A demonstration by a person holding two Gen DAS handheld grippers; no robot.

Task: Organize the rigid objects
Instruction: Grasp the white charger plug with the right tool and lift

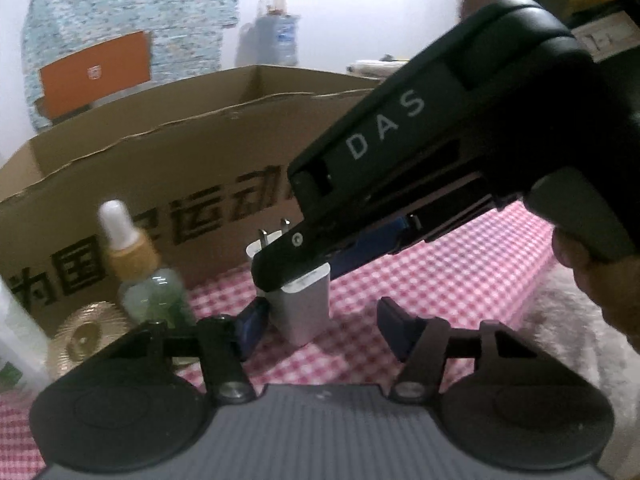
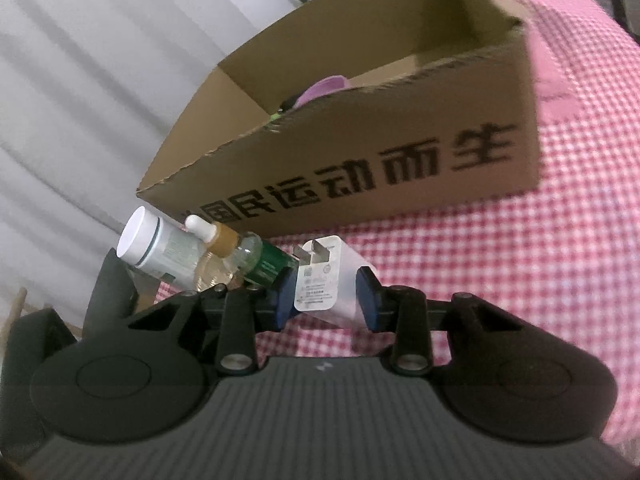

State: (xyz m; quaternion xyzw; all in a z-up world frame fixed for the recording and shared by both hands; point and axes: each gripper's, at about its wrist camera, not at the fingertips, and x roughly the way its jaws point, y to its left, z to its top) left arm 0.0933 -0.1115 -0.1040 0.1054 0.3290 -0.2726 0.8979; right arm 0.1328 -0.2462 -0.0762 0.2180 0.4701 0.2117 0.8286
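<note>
My right gripper (image 2: 326, 294) has its pads pinched on the white charger (image 2: 334, 284) standing on the checked cloth (image 2: 520, 280) before the cardboard box (image 2: 400, 168); left gripper (image 1: 320, 326) half-spread, empty, so I'd lift straight, clearing the dropper bottle (image 2: 240, 258)

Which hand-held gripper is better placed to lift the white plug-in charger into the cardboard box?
The right hand-held gripper: its blue pads flank the white plug-in charger. The left hand-held gripper stands wider, charger off-centre.
</note>
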